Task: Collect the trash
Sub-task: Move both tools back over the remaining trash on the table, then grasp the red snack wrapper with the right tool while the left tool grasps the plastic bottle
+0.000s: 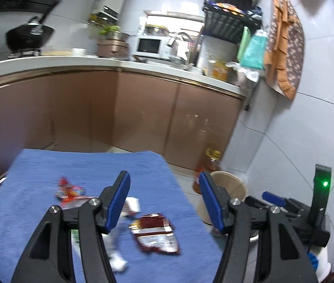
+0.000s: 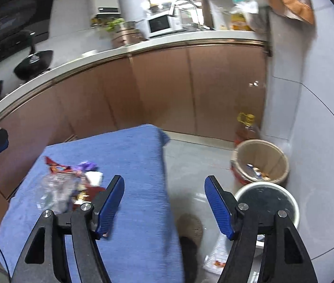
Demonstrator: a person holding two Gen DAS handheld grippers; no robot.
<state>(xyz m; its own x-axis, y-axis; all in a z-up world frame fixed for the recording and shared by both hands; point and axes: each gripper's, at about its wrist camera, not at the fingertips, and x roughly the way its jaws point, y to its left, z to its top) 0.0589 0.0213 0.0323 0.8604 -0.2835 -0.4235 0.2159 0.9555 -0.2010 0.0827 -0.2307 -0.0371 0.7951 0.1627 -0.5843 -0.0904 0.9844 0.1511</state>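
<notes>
Here | left gripper agape, tilted down | right gripper likewise

Both wrist cameras are looking forward and downward from close above the blue cloth-covered table, sharing the brown kitchen cabinets.

We see a blue cloth of matt, nubby weave over the surface. On it lie glossy foil wrappers and crinkled clear plastic. Each hand-held gripper, the left and the right, shows matt black plastic arms, ribbed blue pads and bright metal pins. The cabinet doors are smooth, satin brown; the wall tiles gleam.
</notes>
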